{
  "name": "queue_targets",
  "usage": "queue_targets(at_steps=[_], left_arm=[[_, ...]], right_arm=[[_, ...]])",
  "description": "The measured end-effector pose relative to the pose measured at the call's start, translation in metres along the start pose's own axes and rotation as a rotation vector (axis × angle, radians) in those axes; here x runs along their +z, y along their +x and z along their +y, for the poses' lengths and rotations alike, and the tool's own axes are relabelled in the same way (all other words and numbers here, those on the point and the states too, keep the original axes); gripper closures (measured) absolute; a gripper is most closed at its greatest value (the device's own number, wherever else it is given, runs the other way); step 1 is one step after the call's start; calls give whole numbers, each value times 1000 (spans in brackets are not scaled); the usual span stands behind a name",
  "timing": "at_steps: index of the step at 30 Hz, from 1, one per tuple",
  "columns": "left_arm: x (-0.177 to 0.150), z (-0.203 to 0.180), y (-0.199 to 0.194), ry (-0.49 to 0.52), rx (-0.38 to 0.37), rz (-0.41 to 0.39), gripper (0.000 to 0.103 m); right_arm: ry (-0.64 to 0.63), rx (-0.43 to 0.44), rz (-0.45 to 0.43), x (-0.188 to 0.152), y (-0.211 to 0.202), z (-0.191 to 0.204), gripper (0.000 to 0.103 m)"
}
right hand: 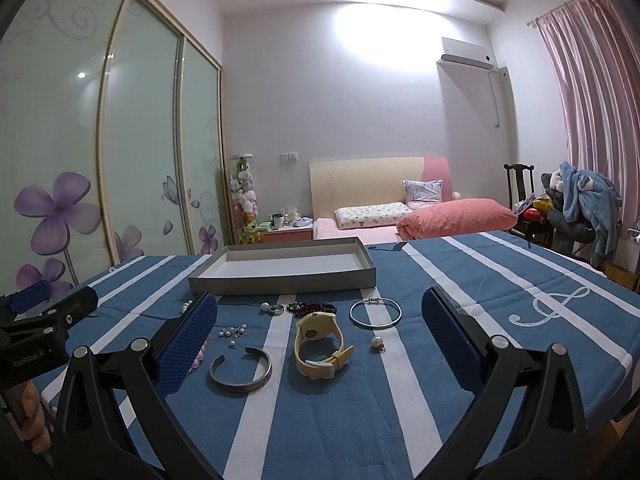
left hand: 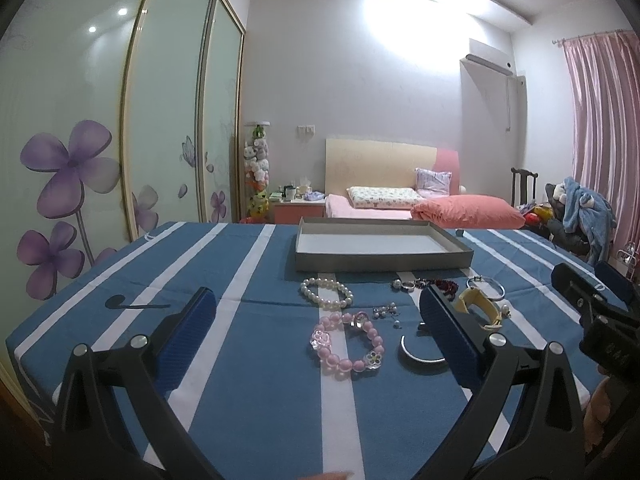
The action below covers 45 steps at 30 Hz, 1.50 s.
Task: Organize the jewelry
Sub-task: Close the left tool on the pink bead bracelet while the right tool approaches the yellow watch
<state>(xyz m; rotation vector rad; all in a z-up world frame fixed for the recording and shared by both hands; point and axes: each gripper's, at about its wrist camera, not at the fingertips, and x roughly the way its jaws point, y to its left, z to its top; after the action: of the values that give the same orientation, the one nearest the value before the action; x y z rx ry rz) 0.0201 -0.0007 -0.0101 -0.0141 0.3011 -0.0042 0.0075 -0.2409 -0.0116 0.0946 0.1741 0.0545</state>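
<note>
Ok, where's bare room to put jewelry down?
Inside the grey tray, nothing lies. Cloth right of the thin bangle, toward the treble clef, is bare. Crowded between the pearl bracelet and yellow watch.

Bedroom: sliding wardrobe [left hand: 120, 120] with purple flower decals at left, bed [left hand: 400, 200] center-back, AC unit [left hand: 486, 58] upper right, pink curtains [left hand: 600, 128] far right (bright ceiling glare).
</note>
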Motion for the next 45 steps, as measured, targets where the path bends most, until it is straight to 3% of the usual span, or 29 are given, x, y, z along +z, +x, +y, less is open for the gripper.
queue_targets(at_steps=[5,8,13,19,23,28,33,39,45], left_arm=[[-2,0,23,6,-31,92,4],[-4,0,47,19,-49,189,4],[-12,9,91,-23,-72,379,16],[-16,17,120,-43,-68,477,17],[-20,20,139,-48,-77,576,35],[-18,21,143,-22,-69,587,47],[-17,19,143,9,-67,579,79],[-15,22,146,6,-75,567,80],[-10,38,152,-30,-41,558,80]], right_arm=[[10,-4,26,0,8,-3,2],[15,-9,44,-1,14,-5,2],[25,-20,66,-3,21,-10,2],[41,-32,99,-4,33,-15,2],[48,-34,115,-5,37,-16,2],[46,-41,129,-3,42,-16,2],[41,-45,150,-5,49,-16,2],[15,-39,214,-3,63,-13,2],[-7,-22,327,-2,88,-10,21]])
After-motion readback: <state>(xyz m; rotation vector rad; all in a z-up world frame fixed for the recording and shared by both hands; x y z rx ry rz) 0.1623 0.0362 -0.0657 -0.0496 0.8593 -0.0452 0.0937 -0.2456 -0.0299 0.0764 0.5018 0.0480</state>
